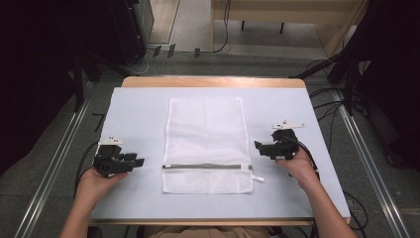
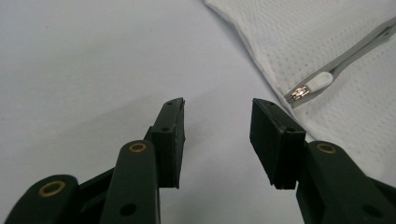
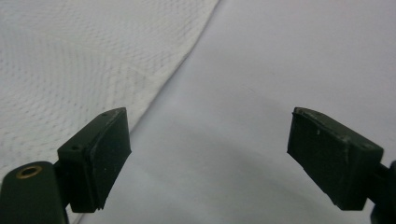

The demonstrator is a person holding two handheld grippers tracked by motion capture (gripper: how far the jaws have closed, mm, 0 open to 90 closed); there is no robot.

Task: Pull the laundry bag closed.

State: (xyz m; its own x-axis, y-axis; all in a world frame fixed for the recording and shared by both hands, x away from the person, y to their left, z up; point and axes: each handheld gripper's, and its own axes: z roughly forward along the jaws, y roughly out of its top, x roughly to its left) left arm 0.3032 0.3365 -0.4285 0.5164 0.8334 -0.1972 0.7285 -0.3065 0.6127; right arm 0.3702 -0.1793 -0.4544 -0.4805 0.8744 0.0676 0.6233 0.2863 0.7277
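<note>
A white mesh zip bag [image 1: 205, 144] lies flat in the middle of the table, its grey zipper [image 1: 203, 166] running across near the front end. My left gripper [image 1: 139, 161] rests on the table left of the bag, pointing at it, open and apart from it. In the left gripper view the open gripper [image 2: 217, 135] holds nothing, and the bag [image 2: 336, 56] with its zipper end [image 2: 310, 86] lies ahead to the right. My right gripper [image 1: 258, 148] sits just right of the bag's edge. The right gripper view shows that gripper [image 3: 208, 154] wide open over bare table, the bag [image 3: 70, 60] to its left.
A pale sheet [image 1: 138, 114] covers the wooden table [image 1: 213, 82]. Cables [image 1: 327, 106] trail over the grey floor beside metal rails [image 1: 59, 158]. Dark equipment [image 1: 44, 59] stands at both sides, and a wooden bench [image 1: 277, 12] at the back.
</note>
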